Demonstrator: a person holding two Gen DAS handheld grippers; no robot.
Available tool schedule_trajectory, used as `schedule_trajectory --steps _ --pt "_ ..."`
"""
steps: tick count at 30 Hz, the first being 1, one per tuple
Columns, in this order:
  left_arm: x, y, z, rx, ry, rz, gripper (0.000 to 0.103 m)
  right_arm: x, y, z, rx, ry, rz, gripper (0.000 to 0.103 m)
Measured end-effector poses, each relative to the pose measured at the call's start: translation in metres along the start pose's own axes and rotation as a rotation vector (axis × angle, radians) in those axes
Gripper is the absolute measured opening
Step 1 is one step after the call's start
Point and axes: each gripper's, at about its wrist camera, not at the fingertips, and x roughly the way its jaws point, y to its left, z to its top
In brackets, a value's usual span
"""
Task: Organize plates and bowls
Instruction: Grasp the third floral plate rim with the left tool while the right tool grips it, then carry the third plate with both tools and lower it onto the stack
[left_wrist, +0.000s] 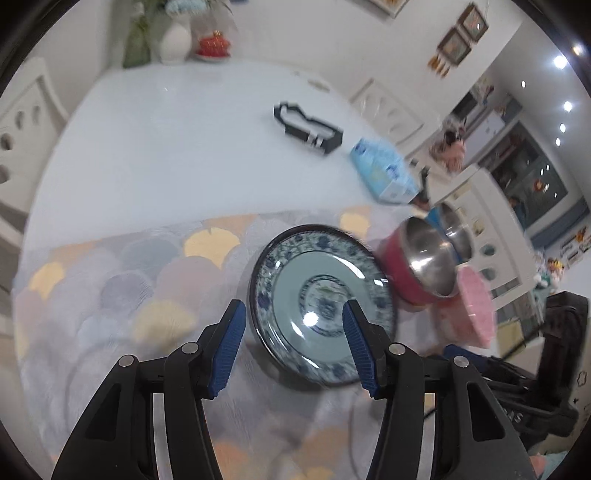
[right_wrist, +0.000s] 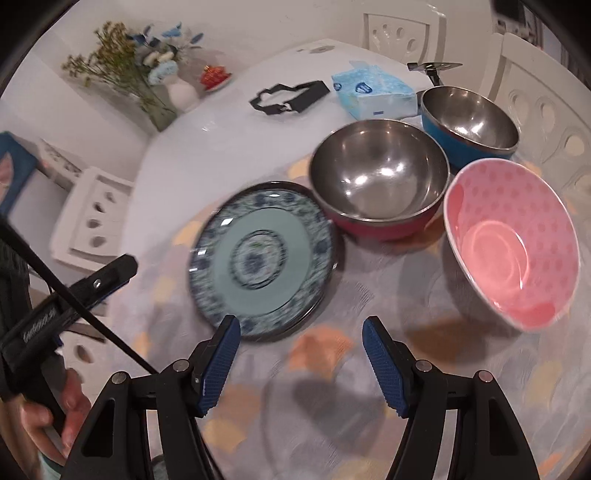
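Four dishes sit clustered on my patterned placemat (right_wrist: 332, 369): a blue-and-white patterned ceramic plate (right_wrist: 264, 260), apparently stacked on another since a second rim shows under its near edge, a steel bowl with a red outer shell (right_wrist: 378, 181) just beyond it on the right, a steel bowl with a blue shell (right_wrist: 469, 122) farther right and back, and a pink dotted ceramic bowl (right_wrist: 511, 240) tilted toward me at the near right.

My left gripper (left_wrist: 293, 347) hangs over the plate's near-left portion with its jaws spread; one blue pad shows over the plate's face and the other left of its rim, neither pressing on it as far as I can tell. My right gripper (right_wrist: 301, 362) is also spread and empty, with only bare mat between its pads, near the plate's near edge and left of the pink bowl.

I judge the plates are gathered and the bowls are next; none is nested yet. The right gripper looks best placed for the pink bowl: I would swing it right, straddle the raised near rim and pinch the thin wall. That rim is smooth and slanted, so a shallow bite could slip.

A tissue pack (right_wrist: 373, 92), a black strap (right_wrist: 290, 98) and a vase of flowers (right_wrist: 181, 92) stand well back on the white table (right_wrist: 207, 147), clear of the work.
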Motion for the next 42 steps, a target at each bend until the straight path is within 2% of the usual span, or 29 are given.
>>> schedule_trajectory --steps 3,7,13,15,17,19,26,34,42 --pt "0.036 0.009 0.010 0.012 0.050 0.009 0.042 0.025 -0.003 0.007 0.011 0.039 -0.013 0.066" --pt "0.062 0.020 0.019 0.013 0.071 -0.005 0.038 0.048 -0.004 0.012 0.009 0.068 -0.027 0.057" --pt "0.078 0.033 0.023 -0.006 0.070 -0.056 0.031 0.058 -0.003 0.014 -0.002 0.057 -0.041 0.048" --pt "0.081 0.035 0.023 -0.007 0.063 -0.073 0.024 0.058 0.000 0.014 -0.028 0.045 -0.052 0.043" --pt "0.084 0.036 0.023 -0.006 0.059 -0.094 0.015 0.060 0.001 0.014 -0.051 0.039 -0.069 0.032" --pt "0.084 0.036 0.021 0.003 0.046 -0.094 0.014 0.061 0.001 0.015 -0.063 0.033 -0.077 0.032" --pt "0.068 0.037 0.012 -0.005 0.033 -0.104 0.014 0.060 0.004 0.016 -0.075 0.046 -0.058 0.032" --pt "0.036 0.035 -0.004 -0.013 0.005 -0.065 0.014 0.041 0.013 -0.001 -0.118 0.051 -0.010 0.032" --pt "-0.022 0.031 -0.033 -0.055 -0.061 -0.031 0.014 0.011 0.035 -0.014 -0.166 0.033 0.070 0.032"
